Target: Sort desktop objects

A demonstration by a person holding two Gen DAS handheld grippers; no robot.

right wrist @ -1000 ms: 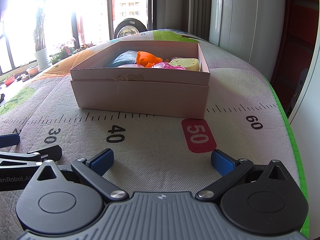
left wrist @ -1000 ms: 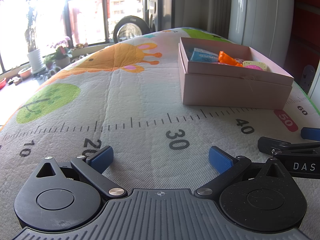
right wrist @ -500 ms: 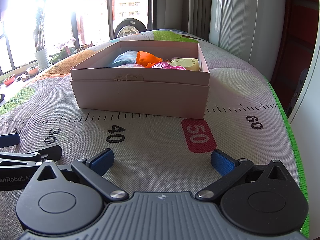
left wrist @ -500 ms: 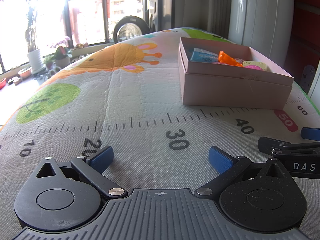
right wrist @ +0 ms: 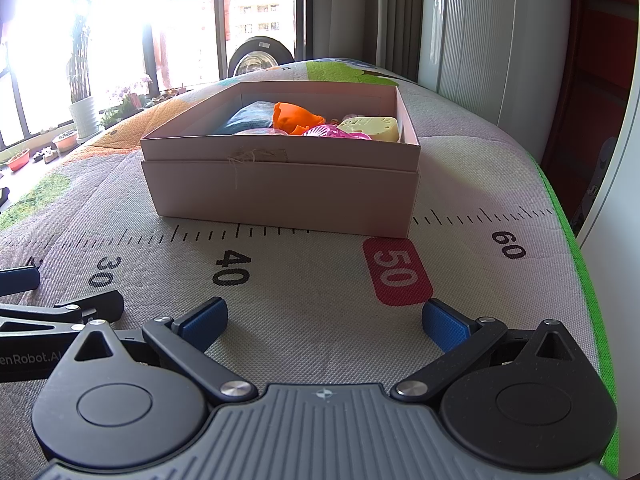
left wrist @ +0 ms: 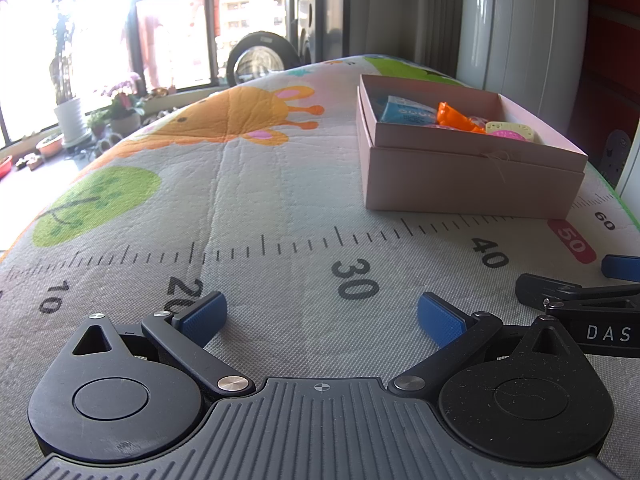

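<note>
Pink box [right wrist: 280,188]: on play mat [left wrist: 260,208], ahead of right gripper [right wrist: 322,320], ahead-right of left gripper [left wrist: 320,314]. Holds orange toy [right wrist: 294,117], yellow piece [right wrist: 372,128], blue packet [left wrist: 404,111]. Both tongs wide apart, empty, unmoved over last second. Sorting apparently complete.

Left tool [left wrist: 320,314] spread wide, nothing gripped.
Pink box [left wrist: 468,176] of toys ahead-right on play mat [left wrist: 260,200].
</note>
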